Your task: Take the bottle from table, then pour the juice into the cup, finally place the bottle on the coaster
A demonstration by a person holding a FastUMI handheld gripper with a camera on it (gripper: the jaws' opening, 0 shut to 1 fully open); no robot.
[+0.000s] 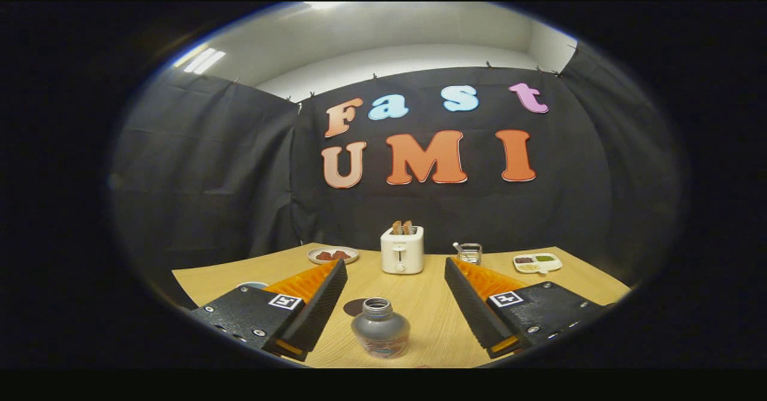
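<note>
From my remote seat I see the hand-held gripper spread wide, its two fingers angled apart in the lower part of the frame with nothing pressed between them; it has hold of nothing. The bottle stands upright on the wooden counter in the gap between the fingers, low in the centre of the frame, clear of both of them; its cap is off and the mouth shows open at the top; its body looks grey with a coloured label band near the base that I cannot make out. Just behind the bottle and a little to its left lies a dark round coaster, flat on the counter, partly hidden by the bottle and close to the left finger's inner edge. Beyond the fingers, near the middle of the frame, a white toaster stands with slices of toast poking up from its slots; to its left a round plate carries some reddish-brown pieces; to its right, just beyond the tip of the right finger, sits a small clear glass cup with something thin leaning in it; further right lies a white divided tray with dark and green contents. Black cloth hangs behind the counter across the back and both sides; above it, at the upper left, a ceiling light shows as bright bars.
</note>
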